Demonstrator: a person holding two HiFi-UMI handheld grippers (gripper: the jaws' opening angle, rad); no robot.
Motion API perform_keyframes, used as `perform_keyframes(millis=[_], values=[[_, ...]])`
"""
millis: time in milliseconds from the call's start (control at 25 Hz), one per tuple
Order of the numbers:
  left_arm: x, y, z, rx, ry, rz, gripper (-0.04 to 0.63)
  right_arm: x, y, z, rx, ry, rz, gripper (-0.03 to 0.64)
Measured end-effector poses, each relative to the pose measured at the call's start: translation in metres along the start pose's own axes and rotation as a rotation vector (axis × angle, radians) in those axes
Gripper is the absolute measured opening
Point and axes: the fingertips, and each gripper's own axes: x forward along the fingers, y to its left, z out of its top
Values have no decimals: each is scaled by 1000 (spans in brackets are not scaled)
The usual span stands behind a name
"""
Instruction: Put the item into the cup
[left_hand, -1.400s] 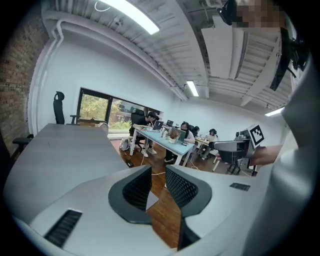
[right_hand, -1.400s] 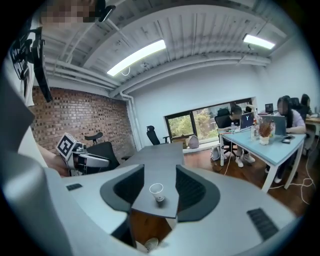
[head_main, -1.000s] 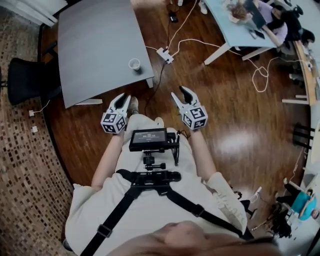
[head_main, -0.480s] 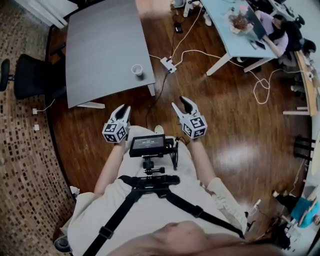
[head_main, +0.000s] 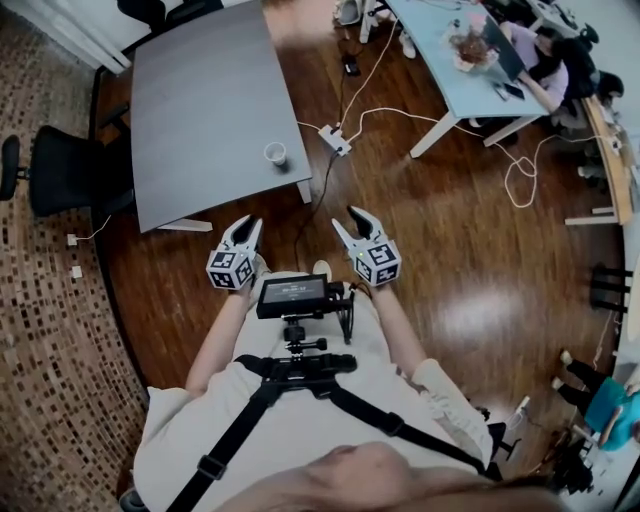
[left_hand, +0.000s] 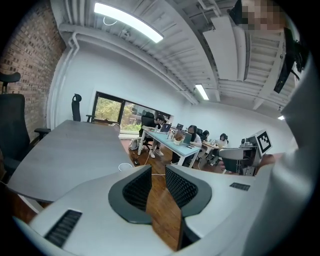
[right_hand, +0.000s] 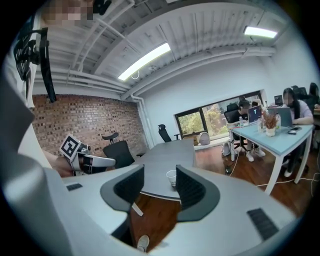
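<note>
White cup (head_main: 275, 153) on grey table (head_main: 200, 100)

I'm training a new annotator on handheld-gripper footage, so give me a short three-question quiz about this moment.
1. True or false: the paper cup lies tipped on its side.
2. Multiple choice: the right gripper has its jaws A) shut on the cup, B) apart with nothing held, C) shut on a cable.
3. Fill in: the cup stands near the corner of a gray ____.

Key
1. False: it stands upright.
2. B.
3. table.
</note>
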Motion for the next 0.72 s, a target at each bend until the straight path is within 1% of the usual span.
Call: perform_keyframes(millis=[120, 400, 720], values=[[0, 0, 0, 22, 10, -10, 90, 5, 3, -2, -7, -7, 1, 210], [1, 1, -1, 31, 37, -17, 89, 9, 5, 5, 14, -33, -10, 210], [5, -11, -15, 20, 71, -55, 89, 0, 10, -10, 28, 9, -18, 210]])
